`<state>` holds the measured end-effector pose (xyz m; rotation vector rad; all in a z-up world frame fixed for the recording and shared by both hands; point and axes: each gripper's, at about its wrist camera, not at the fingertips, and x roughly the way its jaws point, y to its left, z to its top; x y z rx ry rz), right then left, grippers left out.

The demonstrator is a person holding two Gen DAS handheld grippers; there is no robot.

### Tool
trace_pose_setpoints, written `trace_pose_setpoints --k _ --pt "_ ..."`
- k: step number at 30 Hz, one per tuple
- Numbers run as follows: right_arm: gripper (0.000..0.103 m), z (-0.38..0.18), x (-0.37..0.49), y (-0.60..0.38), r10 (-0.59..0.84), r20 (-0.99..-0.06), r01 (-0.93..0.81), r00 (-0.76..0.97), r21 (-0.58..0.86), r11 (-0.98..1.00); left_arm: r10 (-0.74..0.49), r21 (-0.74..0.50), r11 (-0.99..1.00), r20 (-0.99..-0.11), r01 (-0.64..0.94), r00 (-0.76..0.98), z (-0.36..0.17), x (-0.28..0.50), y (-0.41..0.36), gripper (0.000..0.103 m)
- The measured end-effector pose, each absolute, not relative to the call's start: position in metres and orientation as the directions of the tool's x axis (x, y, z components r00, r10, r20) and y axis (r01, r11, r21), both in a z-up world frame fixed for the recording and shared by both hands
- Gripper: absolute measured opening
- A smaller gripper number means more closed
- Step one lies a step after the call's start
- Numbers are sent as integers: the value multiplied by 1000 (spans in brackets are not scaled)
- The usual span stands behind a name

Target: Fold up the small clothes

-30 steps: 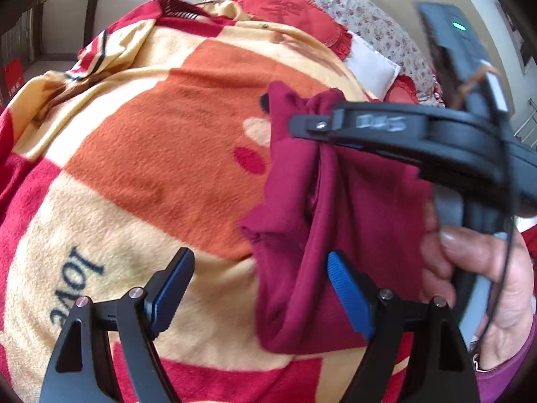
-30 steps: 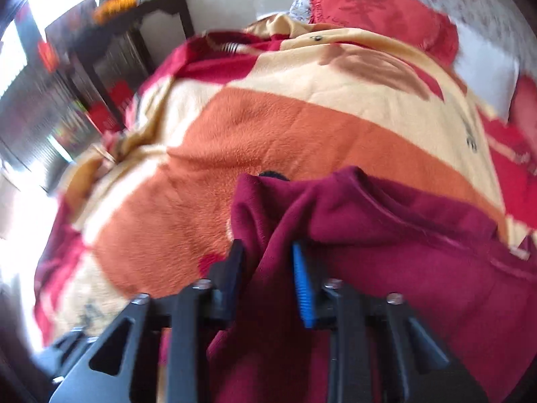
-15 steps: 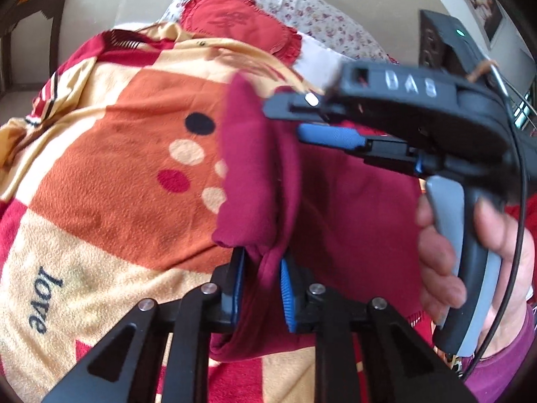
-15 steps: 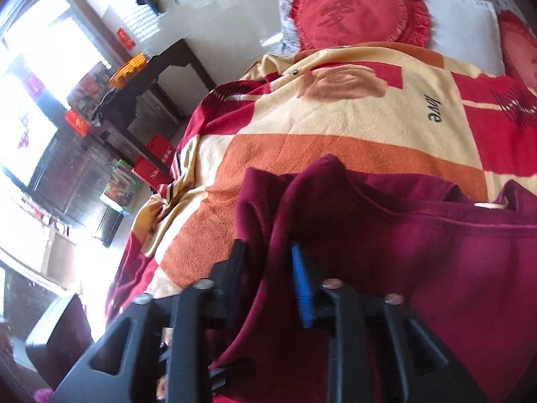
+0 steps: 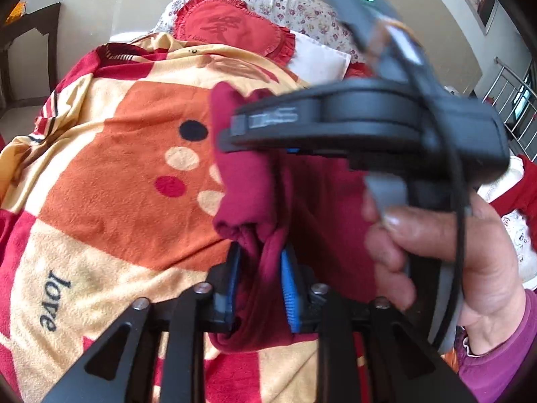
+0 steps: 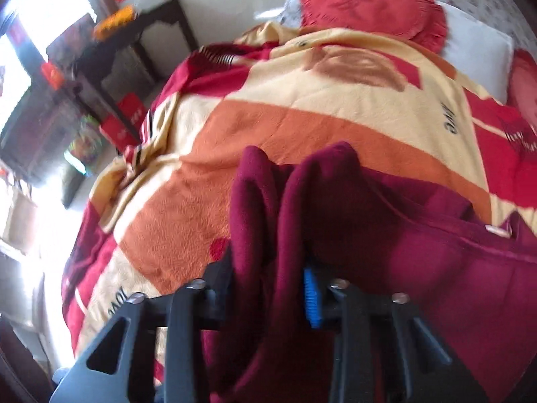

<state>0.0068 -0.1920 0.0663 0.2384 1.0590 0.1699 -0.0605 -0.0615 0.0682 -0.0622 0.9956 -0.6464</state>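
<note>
A dark red small garment (image 5: 322, 208) is lifted above the patterned blanket (image 5: 110, 174). My left gripper (image 5: 260, 265) is shut on a bunched edge of the garment. My right gripper (image 6: 270, 268) is shut on another bunched edge of the same garment (image 6: 419, 235). In the left wrist view the right gripper's black body (image 5: 369, 124) and the hand holding it cross the frame just above and to the right, with the cloth hanging between the two grippers.
The blanket (image 6: 302, 117) covers a bed. A red heart cushion (image 5: 231, 30) and floral pillows (image 5: 302, 6) lie at the head. A dark wooden table (image 6: 134, 43) and cluttered shelves stand beyond the bed's left side.
My left gripper, open a second ago, has shut on the garment's edge. Both grippers have lifted and shifted with the cloth; the right stayed shut on it.
</note>
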Motion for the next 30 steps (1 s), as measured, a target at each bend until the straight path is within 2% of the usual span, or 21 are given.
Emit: trace_pose_setpoints --k 2,3,7,8,9,10,14,19,20,22,23,24,26,30 --pt "7 68 -3 -205 280 -811 -19 513 315 949 -518 -320 822 -763 470 386 68 -62 -58 72" --pt "7 69 -6 -209 286 -804 -18 521 325 946 -508 -310 832 -761 460 404 68 -64 -56 75" --pt "6 81 -19 -222 321 -766 -29 557 369 929 -495 -297 835 -774 464 395 63 -70 -61 74" --pt "6 85 -22 -225 325 -757 -32 567 374 927 -492 -297 832 -784 469 377 61 -71 -65 67" --pt "6 89 -25 -228 326 -749 -35 577 376 926 -494 -298 826 -791 478 361 61 -74 -69 41" --pt "6 93 -28 -232 329 -741 -37 586 381 924 -498 -295 814 -797 501 341 64 -77 -76 30" --pt "5 113 -50 -259 322 -701 -30 636 395 918 -578 -317 751 -741 580 342 92 -95 -97 26" --pt "3 139 -90 -313 269 -664 9 697 384 923 -657 -323 646 -696 691 289 118 -125 -151 27" --pt "2 141 -101 -328 245 -664 31 706 375 927 -670 -324 626 -689 709 276 120 -132 -164 31" --pt "2 142 -113 -351 213 -667 65 714 366 928 -687 -335 594 -684 731 245 122 -144 -185 49" --pt "1 140 -122 -366 190 -671 94 716 363 927 -692 -346 580 -687 738 221 122 -147 -193 63" --pt "1 136 -132 -381 168 -675 127 718 365 922 -701 -368 566 -686 738 195 120 -151 -199 69" --pt "0 126 -147 -407 139 -681 175 719 372 912 -711 -397 548 -685 736 160 116 -155 -202 70" --pt "0 88 -162 -446 86 -722 279 686 371 886 -661 -330 584 -723 741 199 109 -155 -197 70"
